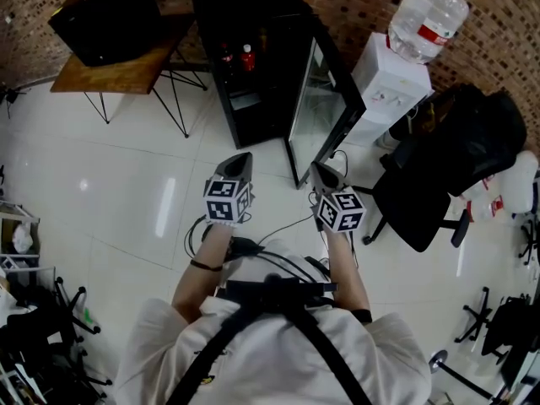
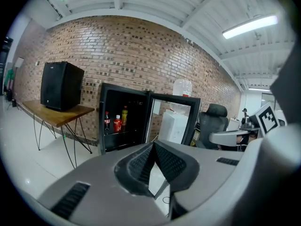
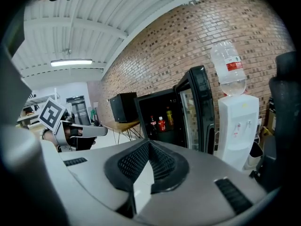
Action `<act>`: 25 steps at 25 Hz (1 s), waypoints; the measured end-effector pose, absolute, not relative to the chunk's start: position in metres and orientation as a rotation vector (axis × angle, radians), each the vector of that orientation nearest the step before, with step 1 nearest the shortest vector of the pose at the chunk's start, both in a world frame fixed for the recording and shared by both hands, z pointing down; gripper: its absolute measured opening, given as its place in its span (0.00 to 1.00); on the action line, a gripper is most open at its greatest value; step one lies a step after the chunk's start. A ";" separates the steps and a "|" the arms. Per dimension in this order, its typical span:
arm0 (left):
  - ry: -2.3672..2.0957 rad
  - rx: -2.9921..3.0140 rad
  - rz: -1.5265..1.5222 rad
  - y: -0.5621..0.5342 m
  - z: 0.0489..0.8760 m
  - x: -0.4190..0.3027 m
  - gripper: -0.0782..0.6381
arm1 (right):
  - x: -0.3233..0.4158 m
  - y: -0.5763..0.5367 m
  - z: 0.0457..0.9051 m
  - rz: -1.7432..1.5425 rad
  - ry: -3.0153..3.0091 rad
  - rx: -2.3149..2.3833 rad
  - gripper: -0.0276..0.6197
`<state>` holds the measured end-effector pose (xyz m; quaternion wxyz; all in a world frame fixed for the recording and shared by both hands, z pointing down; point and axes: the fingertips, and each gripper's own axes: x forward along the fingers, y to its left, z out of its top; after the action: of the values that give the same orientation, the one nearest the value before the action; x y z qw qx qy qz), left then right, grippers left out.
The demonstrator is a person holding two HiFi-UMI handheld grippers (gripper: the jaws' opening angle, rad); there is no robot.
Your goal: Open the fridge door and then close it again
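**Fridge door standing open, both grippers empty**

The black fridge [image 1: 253, 66] is standing against the brick wall. Its glass door [image 1: 325, 99] is hanging open toward the water dispenser [image 1: 388, 87], and bottles [image 1: 240, 57] are showing on a shelf inside. The left gripper [image 1: 239, 164] is hovering in front of the open fridge, clear of it, jaws pressed together on nothing. The right gripper [image 1: 321, 173] is pointing near the door's free edge, not touching it, jaws likewise together and empty.

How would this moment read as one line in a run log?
fridge door: open | left gripper: shut, empty | right gripper: shut, empty | bottles: inside fridge
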<state>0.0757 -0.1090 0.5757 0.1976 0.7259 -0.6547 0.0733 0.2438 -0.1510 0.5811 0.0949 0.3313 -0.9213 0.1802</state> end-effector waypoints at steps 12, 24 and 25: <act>-1.816 2.058 0.209 -0.107 0.573 0.078 0.11 | 0.241 -0.148 0.577 0.531 -2.743 0.974 0.05; -1.824 2.029 0.190 -0.107 0.575 0.077 0.11 | 0.249 -0.152 0.583 0.552 -2.739 0.987 0.04; -1.826 2.025 0.189 -0.107 0.575 0.076 0.11 | 0.250 -0.153 0.583 0.555 -2.739 0.992 0.04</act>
<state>0.0758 -0.1071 0.5754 0.2027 0.7255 -0.6542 0.0676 0.2502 -0.1530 0.5832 0.0882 0.3331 -0.9200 0.1865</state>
